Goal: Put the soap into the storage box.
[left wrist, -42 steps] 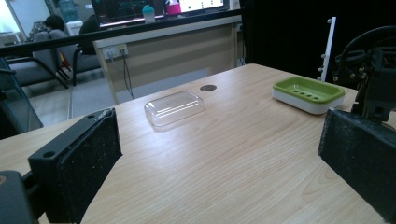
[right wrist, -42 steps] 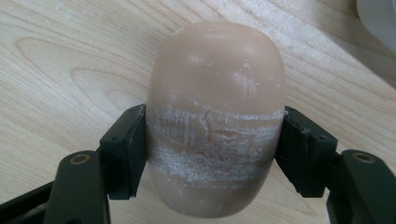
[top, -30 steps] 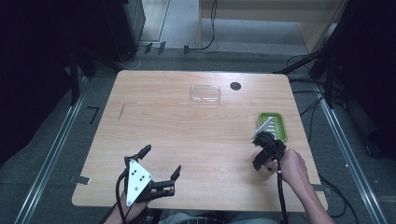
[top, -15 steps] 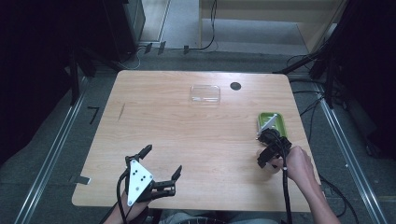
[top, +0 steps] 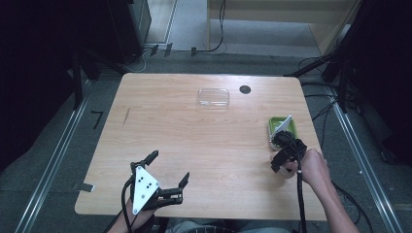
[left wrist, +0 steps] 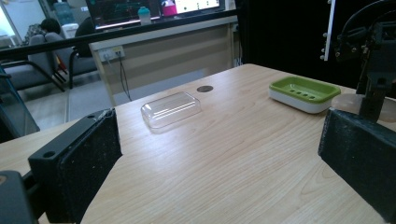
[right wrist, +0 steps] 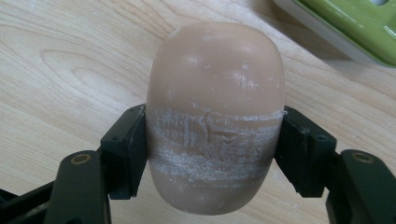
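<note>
My left claw (top: 167, 175) hangs open and empty over the near edge of the worktop (top: 194, 136), well apart from the green soap dish (top: 283, 129), as it did a second ago. My right claw (right wrist: 212, 154) has shifted nearer me and now clamps the tan soap bar (right wrist: 215, 112) just beside that dish. I judge the bar is ready to lift into it.

Colours on the light wood-grain table (top: 204, 145)
Tan-pink soap bar (right wrist: 215, 112) with a band of whitish scuffs, between 2 black jaws; lime-green soap dish (left wrist: 304, 88) on a white base, with a row of dark slots; clear lid (left wrist: 171, 108); small dark disc (top: 245, 89); white plate with black dots on the left gripper (top: 167, 177)
</note>
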Action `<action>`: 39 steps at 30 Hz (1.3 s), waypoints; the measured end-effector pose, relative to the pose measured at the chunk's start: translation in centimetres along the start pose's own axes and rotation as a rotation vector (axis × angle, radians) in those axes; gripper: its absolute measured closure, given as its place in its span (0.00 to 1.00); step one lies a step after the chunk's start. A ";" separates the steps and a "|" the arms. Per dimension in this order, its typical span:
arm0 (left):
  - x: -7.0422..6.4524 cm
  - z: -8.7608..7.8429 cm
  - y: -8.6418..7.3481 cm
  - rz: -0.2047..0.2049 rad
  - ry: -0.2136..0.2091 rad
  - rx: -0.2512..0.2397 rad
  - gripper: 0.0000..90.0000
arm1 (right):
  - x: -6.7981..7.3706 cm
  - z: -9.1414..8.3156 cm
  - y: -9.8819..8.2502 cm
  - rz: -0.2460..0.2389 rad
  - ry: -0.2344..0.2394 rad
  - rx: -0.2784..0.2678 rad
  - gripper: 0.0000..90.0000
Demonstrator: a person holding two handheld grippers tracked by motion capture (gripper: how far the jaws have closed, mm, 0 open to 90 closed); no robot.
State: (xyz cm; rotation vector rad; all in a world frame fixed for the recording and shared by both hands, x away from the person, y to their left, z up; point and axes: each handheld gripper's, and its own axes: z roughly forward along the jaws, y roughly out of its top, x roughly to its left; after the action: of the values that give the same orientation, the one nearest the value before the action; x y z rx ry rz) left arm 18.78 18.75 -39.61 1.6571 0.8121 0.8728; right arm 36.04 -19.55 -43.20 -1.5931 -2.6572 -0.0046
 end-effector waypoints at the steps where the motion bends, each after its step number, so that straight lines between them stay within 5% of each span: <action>1: 0.0 0.0 0.0 0.000 0.000 0.000 0.00 | -0.1 0.0 0.0 0.005 -0.001 -0.001 0.37; 39: 0.0 0.0 0.0 0.011 -0.002 0.003 0.00 | -3.0 -1.4 1.3 0.072 -0.006 -0.028 0.37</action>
State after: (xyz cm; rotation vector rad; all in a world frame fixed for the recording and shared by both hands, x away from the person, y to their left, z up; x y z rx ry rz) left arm 18.78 18.71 -39.61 1.6665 0.8040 0.8773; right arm 38.67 -21.57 -41.94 -1.6986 -2.6133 -0.0344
